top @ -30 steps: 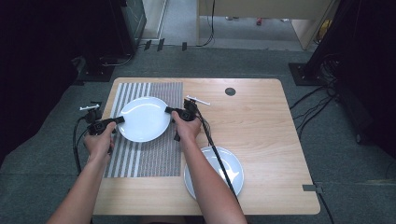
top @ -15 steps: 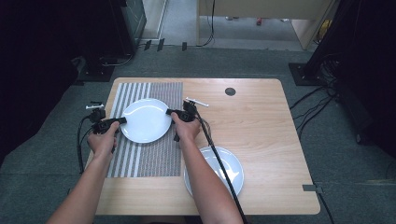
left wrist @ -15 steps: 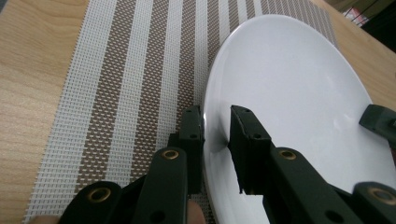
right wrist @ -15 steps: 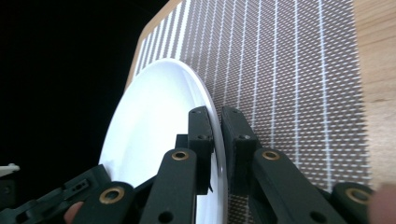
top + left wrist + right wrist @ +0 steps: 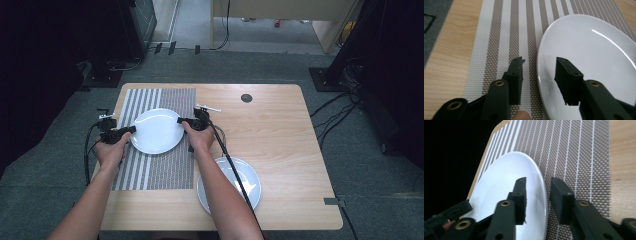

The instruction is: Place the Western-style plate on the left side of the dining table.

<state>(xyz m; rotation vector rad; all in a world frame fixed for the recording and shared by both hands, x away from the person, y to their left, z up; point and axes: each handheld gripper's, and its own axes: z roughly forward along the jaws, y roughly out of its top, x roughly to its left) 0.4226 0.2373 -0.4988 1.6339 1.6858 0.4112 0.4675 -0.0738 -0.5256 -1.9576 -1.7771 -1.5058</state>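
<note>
Both sets of jaws just sprung apart, letting go of the white plate [image 5: 158, 131] now lying flat on the striped placemat [image 5: 150, 170]. Looks like the set-down is done. Left gripper [image 5: 539, 72] partly open, rim between its jaws but pads clear of it. Right gripper [image 5: 538, 195] likewise, straddling the opposite rim, not pinching. Second plate [image 5: 252, 187] waiting near the table's [image 5: 280, 125] front edge, under the right forearm.
</note>
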